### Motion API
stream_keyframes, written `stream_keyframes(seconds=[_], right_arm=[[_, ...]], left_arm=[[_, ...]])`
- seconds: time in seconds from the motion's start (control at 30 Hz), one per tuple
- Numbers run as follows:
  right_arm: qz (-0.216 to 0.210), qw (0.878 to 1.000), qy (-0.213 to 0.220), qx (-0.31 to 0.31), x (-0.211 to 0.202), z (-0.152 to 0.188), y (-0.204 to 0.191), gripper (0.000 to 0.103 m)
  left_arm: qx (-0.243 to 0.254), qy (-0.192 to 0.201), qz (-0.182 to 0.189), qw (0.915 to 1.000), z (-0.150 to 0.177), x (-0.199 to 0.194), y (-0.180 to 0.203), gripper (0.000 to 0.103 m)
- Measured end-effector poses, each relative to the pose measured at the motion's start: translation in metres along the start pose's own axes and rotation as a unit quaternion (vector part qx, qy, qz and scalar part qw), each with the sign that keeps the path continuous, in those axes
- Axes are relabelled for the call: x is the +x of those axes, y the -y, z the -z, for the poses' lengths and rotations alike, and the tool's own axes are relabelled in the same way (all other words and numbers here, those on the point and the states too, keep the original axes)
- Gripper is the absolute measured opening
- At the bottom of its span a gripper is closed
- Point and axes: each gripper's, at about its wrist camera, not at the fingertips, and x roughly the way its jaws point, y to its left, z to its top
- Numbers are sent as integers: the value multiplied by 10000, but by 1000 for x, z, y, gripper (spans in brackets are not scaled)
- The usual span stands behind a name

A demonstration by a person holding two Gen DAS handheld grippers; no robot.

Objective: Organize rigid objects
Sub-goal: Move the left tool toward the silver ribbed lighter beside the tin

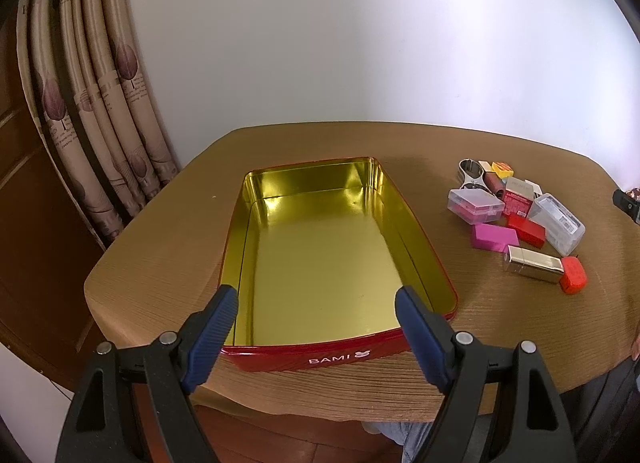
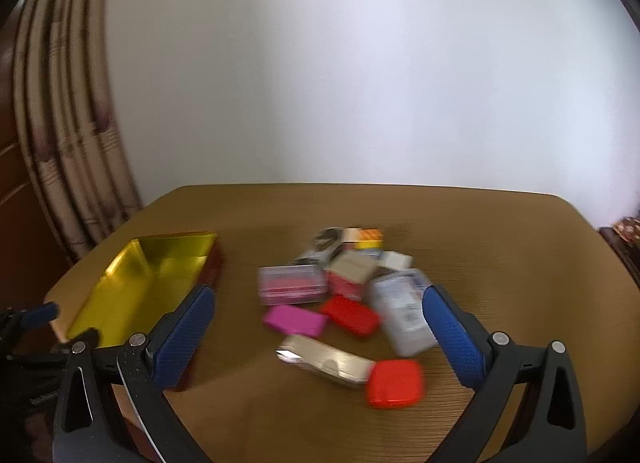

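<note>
Small rigid objects lay in a loose heap toward the right side of the brown wood-grain tabletop (image 1: 320, 143), well apart from the open red rectangular tin with gold interior (image 1: 320, 255) marked "BAMI", which sat at the left-centre with nothing inside.

The heap comprised a magenta flat box (image 1: 495, 237), a red flat box (image 1: 527, 228), a gold metallic rectangular case (image 1: 534, 263) touching a small red-orange rounded box (image 1: 573, 275), a clear plastic case with pink contents (image 1: 475, 206), a second clear plastic case (image 1: 556, 223), a red-and-white carton (image 1: 519, 195), a yellow-orange cube (image 1: 502, 169) and a shiny metal item (image 1: 471, 171) at the far end. Several pieces touched or overlapped.

The left gripper (image 1: 316, 299) hung over the tin's near edge, its blue pads spread wide and holding nothing. The right gripper (image 2: 320, 319) hovered above the heap, likewise released; that view was motion-blurred.

Bare tabletop ran between tin and heap and along the far edge. A patterned beige curtain (image 1: 92, 111) hung beyond the left corner, before a white wall (image 1: 360, 23).
</note>
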Motion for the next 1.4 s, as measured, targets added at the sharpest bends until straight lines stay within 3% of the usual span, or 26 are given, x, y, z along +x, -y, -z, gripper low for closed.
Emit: stream_keyframes(seconds=[0.33, 0.77, 1.07, 1.27, 1.4], right_arm=[[961, 9924, -150, 755, 15, 8, 105, 103], [1728, 9796, -358, 962, 23, 19, 173, 103], [1988, 9721, -500, 1136, 30, 25, 211, 103], [1929, 9727, -571, 1155, 34, 24, 222, 103], [1878, 9742, -611, 1090, 37, 24, 221, 103]], left_arm=[[180, -44, 120, 9998, -1, -3, 16, 83], [343, -297, 273, 9986, 1, 5, 39, 83], [375, -515, 459, 9969, -4, 11, 68, 83], [99, -1063, 684, 9919, -18, 20, 96, 83], [-380, -1600, 1017, 9811, -25, 36, 116, 83]])
